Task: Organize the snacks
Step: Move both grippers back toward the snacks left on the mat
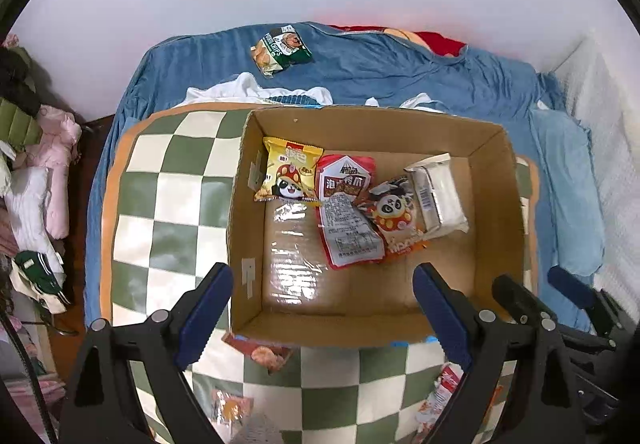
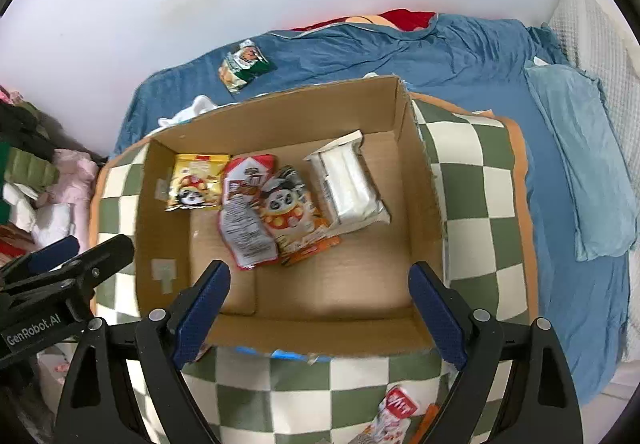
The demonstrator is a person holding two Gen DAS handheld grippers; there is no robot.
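Note:
An open cardboard box (image 1: pixel 496 212) (image 2: pixel 416 212) sits on a green-and-white checked mat (image 1: pixel 176 204) (image 2: pixel 480 180). Inside lie a yellow panda snack bag (image 1: pixel 290 176) (image 2: pixel 196 184), a red-and-white packet (image 1: pixel 346 212) (image 2: pixel 246 216), an orange panda bag (image 1: pixel 396 216) (image 2: pixel 292 212) and a white pack (image 1: pixel 438 196) (image 2: pixel 350 180). My left gripper (image 1: pixel 324 312) is open and empty above the box's near edge. My right gripper (image 2: pixel 320 308) is open and empty, also above the near edge. Loose snack packets lie on the mat near me (image 1: pixel 264 354) (image 1: pixel 440 396) (image 2: pixel 394 410).
A green chips bag (image 1: pixel 282 50) (image 2: pixel 242 64) lies on the blue bedsheet (image 1: pixel 400 64) (image 2: pixel 460 52) beyond the box. A light blue pillow (image 1: pixel 568 188) (image 2: pixel 584 168) is at the right. Piled clothes (image 1: pixel 32 148) (image 2: pixel 36 180) are at the left. A white wall is behind.

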